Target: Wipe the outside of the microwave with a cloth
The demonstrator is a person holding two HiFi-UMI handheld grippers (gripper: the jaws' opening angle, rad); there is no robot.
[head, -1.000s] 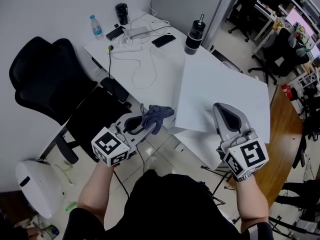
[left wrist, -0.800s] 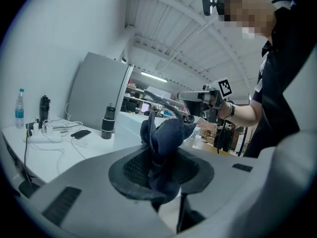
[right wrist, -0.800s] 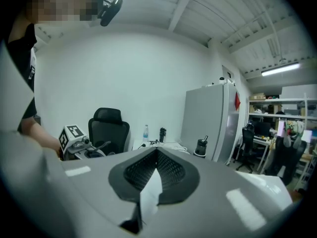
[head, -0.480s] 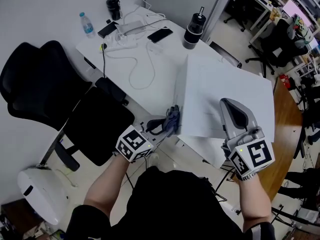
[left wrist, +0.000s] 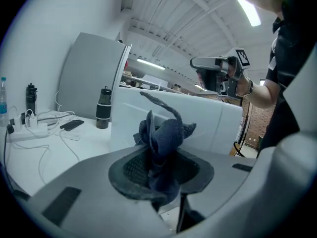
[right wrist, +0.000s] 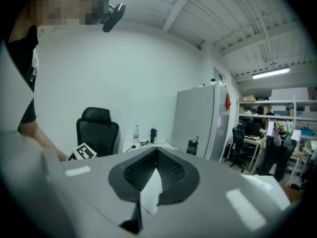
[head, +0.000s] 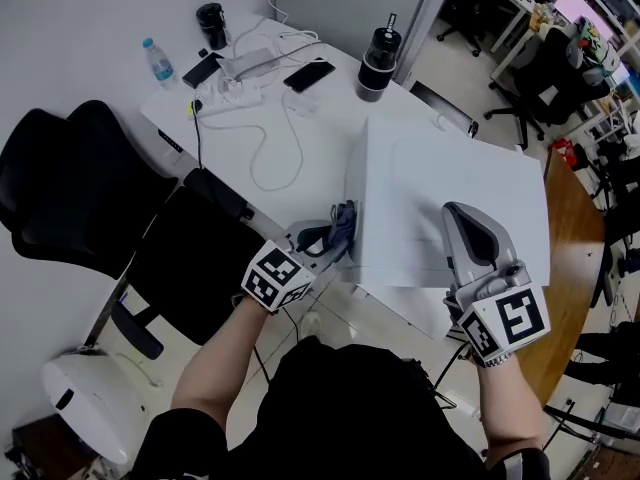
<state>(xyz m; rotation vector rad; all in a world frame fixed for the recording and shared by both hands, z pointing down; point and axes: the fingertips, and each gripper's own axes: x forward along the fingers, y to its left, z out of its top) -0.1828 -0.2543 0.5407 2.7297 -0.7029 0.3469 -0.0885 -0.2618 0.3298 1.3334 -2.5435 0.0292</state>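
Left claw (head: 338, 234): is gripping the dark cloth (head: 344, 220), holding it at the microwave (head: 420, 168)'s left side wall.
Right claw (head: 463, 218): is hovering shut, empty, over the top.
Progress: wiping is likely just beginning; top and front are awaiting.

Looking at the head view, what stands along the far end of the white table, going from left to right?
water bottle → black cup → black phone → black flask
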